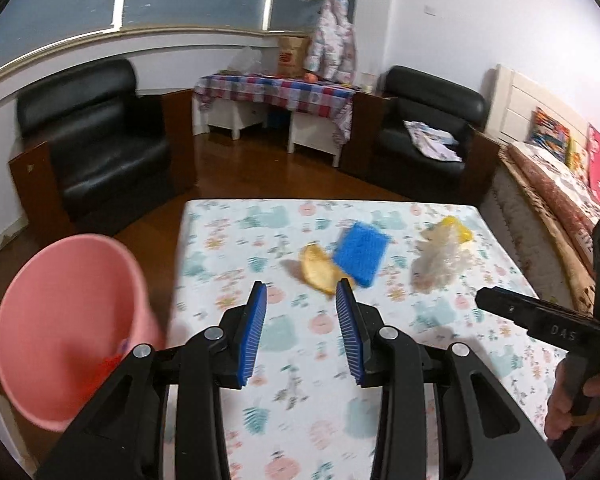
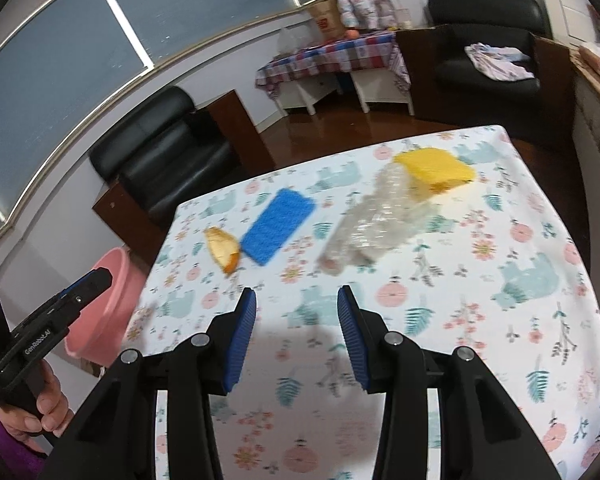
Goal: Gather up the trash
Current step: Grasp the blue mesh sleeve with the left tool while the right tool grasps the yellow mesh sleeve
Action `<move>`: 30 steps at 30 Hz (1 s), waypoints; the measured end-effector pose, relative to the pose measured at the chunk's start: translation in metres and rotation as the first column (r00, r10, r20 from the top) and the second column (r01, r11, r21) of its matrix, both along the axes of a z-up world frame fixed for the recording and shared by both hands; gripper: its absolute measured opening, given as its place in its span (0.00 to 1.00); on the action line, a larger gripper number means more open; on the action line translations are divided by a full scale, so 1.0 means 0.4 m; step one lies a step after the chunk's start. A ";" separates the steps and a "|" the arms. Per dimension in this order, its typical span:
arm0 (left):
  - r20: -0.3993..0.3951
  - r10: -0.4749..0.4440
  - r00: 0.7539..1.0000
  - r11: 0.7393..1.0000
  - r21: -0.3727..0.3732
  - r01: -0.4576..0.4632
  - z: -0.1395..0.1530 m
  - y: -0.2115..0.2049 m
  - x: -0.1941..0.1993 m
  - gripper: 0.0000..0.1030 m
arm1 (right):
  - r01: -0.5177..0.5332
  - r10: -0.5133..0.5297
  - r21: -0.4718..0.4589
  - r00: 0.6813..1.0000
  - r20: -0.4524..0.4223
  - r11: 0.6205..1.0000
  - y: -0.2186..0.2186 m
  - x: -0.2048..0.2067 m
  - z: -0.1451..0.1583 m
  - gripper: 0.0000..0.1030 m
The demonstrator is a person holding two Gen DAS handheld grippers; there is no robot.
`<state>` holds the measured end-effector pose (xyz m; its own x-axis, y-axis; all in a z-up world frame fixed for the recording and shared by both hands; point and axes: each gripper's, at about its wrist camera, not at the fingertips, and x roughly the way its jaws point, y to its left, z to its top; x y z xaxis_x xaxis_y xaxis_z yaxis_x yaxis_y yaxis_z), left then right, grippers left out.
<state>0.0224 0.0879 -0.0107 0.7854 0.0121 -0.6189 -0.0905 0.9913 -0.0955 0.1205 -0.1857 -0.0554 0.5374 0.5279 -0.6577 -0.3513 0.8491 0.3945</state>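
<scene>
I was working in a lived-in home, a bedroom that doubled as a sitting room. A bed (image 1: 556, 184) with patterned quilts ran along one wall, two black leather armchairs (image 1: 96, 140) flanked a low bench under a checked cloth (image 1: 276, 90), a child's padded jacket (image 1: 334, 36) hung above it, and dark wooden flooring (image 1: 260, 168) covered the floor.

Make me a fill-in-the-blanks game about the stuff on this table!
1. The flat sponge lying beside the fruit peel is ____ in colour.
2. The bucket standing on the floor next to the table is ____.
3. The crumpled clear plastic lies against a sponge that is ____.
4. Between the fingers of the left gripper and the right gripper there is ____.

Missing words: blue; pink; yellow; nothing
</scene>
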 end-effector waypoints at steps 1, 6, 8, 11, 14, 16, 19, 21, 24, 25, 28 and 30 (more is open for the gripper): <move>0.000 -0.016 1.000 1.000 0.005 0.016 -0.001 -0.013 0.010 0.35 | 0.008 -0.008 0.000 1.000 0.000 1.000 -0.008 0.004 -0.001 0.41; -0.017 -0.112 0.994 0.993 0.035 0.113 -0.024 -0.103 0.085 0.35 | 0.053 -0.053 0.003 0.999 -0.007 0.999 -0.061 0.028 -0.010 0.41; -0.031 -0.150 0.988 0.987 0.049 0.152 -0.039 -0.135 0.112 0.35 | 0.069 -0.069 0.008 0.998 -0.014 0.998 -0.077 0.039 -0.014 0.41; -0.063 -0.193 0.979 0.977 0.084 0.198 -0.071 -0.176 0.163 0.35 | 0.083 -0.083 0.013 0.996 -0.024 0.996 -0.097 0.053 -0.022 0.41; -0.093 -0.204 0.975 0.971 0.109 0.214 -0.103 -0.198 0.214 0.35 | 0.098 -0.098 0.015 0.995 -0.029 0.995 -0.113 0.073 -0.025 0.41; -0.120 -0.199 0.973 0.969 0.123 0.213 -0.130 -0.206 0.252 0.35 | 0.107 -0.106 0.015 0.994 -0.030 0.994 -0.123 0.086 -0.026 0.41; -0.153 -0.191 0.970 0.968 0.136 0.212 -0.163 -0.210 0.295 0.35 | 0.121 -0.121 0.014 0.992 -0.028 0.993 -0.141 0.111 -0.024 0.41; -0.177 -0.182 0.967 0.967 0.149 0.209 -0.185 -0.210 0.315 0.35 | 0.127 -0.127 0.013 0.992 -0.027 0.992 -0.149 0.131 -0.023 0.42; -0.207 -0.164 0.965 0.969 0.150 0.197 -0.208 -0.203 0.336 0.35 | 0.134 -0.134 0.018 0.991 -0.020 0.991 -0.157 0.165 -0.016 0.42; -0.209 -0.161 0.965 0.970 0.145 0.194 -0.209 -0.200 0.340 0.35 | 0.134 -0.134 0.025 0.991 -0.020 0.991 -0.159 0.181 -0.013 0.43; -0.196 -0.155 0.968 0.973 0.140 0.184 -0.206 -0.194 0.346 0.29 | 0.151 -0.148 0.067 0.988 -0.048 0.986 -0.175 0.226 -0.015 0.43; -0.206 -0.135 0.969 0.975 0.145 0.167 -0.210 -0.188 0.353 0.19 | 0.171 -0.161 0.112 0.983 -0.087 0.979 -0.192 0.252 -0.023 0.44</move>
